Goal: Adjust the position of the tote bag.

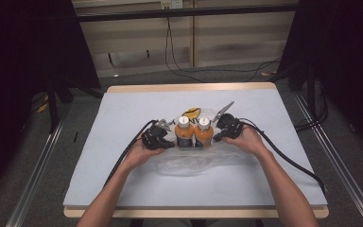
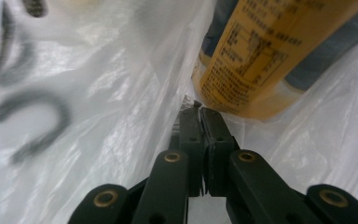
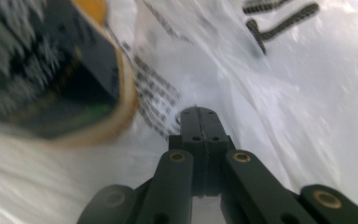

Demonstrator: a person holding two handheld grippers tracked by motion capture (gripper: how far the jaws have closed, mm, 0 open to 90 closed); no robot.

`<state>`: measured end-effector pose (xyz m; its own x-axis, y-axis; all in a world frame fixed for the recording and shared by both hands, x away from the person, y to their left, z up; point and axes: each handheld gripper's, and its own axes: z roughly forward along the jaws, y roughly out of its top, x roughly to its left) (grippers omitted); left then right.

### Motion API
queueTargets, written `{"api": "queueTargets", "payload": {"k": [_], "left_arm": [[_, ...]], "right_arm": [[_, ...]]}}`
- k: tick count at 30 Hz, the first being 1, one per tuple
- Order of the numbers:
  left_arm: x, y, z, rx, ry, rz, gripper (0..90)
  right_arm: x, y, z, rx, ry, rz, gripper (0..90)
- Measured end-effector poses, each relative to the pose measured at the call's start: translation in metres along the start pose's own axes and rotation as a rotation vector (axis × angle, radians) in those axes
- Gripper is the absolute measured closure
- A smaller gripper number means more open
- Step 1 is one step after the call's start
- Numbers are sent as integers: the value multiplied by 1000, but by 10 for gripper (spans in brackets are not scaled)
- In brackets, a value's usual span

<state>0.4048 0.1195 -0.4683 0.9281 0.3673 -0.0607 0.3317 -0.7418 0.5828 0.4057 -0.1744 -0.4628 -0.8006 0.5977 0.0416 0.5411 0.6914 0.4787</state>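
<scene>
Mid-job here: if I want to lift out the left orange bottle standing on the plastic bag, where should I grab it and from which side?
Probably the neck just under the white cap of the left orange bottle, coming from its left. It stands upright, pressed against the right orange bottle, so its right side is blocked. The left gripper is already on that side, jaws shut on the plastic bag.

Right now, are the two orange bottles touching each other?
Touching. The high view shows the left bottle and the right bottle side by side, no gap between them.

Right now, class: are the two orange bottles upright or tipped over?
Upright: both bottles stand side by side, white caps on top, on the plastic bag.
</scene>
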Motion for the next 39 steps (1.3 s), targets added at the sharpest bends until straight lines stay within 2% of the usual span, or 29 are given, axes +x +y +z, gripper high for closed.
{"api": "queueTargets", "payload": {"k": [2, 3, 6, 10, 12, 14, 17, 18, 19, 20, 21, 25, 31, 32, 35, 38, 39], "left_arm": [[-5, -1, -1, 9, 39, 32, 889], [-7, -1, -1, 12, 45, 42, 896], [-10, 1, -5, 68, 78, 85, 900], [-10, -2, -8, 85, 86, 90, 900], [-9, -2, -9, 100, 98, 108, 900], [-8, -5, -11, 107, 108, 106, 900], [-6, -7, -13, 110, 105, 104, 900], [-6, -8, -14, 117, 121, 116, 900], [-6, -9, -15, 130, 126, 129, 900], [-6, -10, -17, 141, 140, 137, 900], [-6, -11, -18, 148, 145, 141, 900], [0, -21, -24, 131, 142, 111, 900], [4, -27, -30, 150, 150, 123, 900], [5, -29, -32, 154, 153, 119, 900], [11, -37, -36, 127, 131, 80, 900], [12, -39, -38, 134, 142, 93, 900], [12, -40, -39, 129, 140, 84, 900]], "right_arm": [[3, -1, -3, 38, -49, -37, 900], [6, -1, -5, 79, -76, -63, 900], [8, -3, -7, 103, -92, -82, 900], [5, -12, -12, 94, -98, -77, 900], [4, -17, -15, 111, -111, -80, 900], [2, -22, -18, 125, -134, -88, 900], [-1, -30, -22, 92, -127, -66, 900], [-2, -32, -23, 87, -120, -59, 900], [-3, -35, -23, 59, -113, -45, 900], [-5, -37, -24, 52, -108, -60, 900], [-4, -38, -24, 49, -106, -45, 900], [-3, -40, -24, 35, -123, -61, 900], [-2, -41, -25, 42, -142, -78, 900], [-1, -41, -25, 43, -146, -76, 900], [0, -41, -26, 63, -166, -91, 900], [-3, -44, -28, 66, -164, -72, 900], [-4, -45, -29, 69, -172, -74, 900]]}}
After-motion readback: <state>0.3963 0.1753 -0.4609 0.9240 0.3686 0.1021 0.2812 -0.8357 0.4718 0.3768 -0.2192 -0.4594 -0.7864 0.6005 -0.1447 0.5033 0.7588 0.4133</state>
